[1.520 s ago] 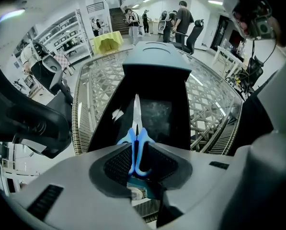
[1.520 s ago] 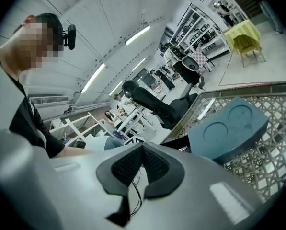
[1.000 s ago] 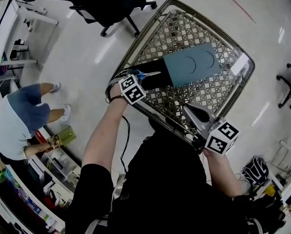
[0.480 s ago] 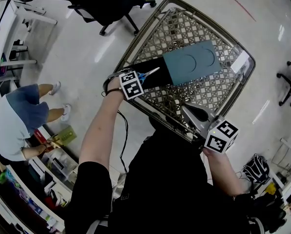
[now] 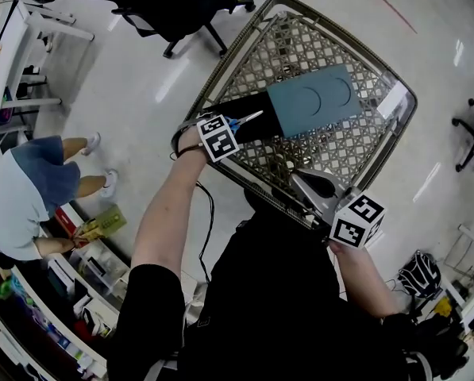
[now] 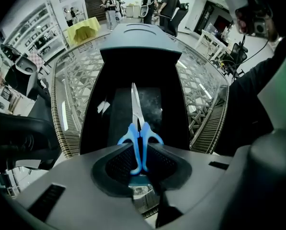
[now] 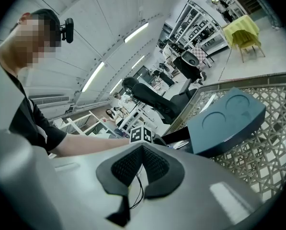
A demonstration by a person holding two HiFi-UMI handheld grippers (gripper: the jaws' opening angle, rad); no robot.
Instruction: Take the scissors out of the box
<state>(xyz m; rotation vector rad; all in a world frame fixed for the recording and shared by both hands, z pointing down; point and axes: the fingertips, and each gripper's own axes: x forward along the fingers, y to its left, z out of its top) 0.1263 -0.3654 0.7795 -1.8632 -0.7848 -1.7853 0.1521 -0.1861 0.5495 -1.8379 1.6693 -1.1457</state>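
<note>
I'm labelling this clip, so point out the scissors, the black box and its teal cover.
scissors (image 6: 139, 131): left gripper view, where the blue handles meet the blades.
black box (image 6: 95, 123): left gripper view, its left inner wall.
teal cover (image 5: 312, 101): head view, its flat top.

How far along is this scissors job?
Early on. Done: the lid sits pushed toward one end, so the box is open. In hand: the left gripper points down over the scissors; its jaws have just been closing around the blue handles, though the pads don't look clamped yet. Left: grip, then lift the scissors out; they lie flat inside the box.
</note>
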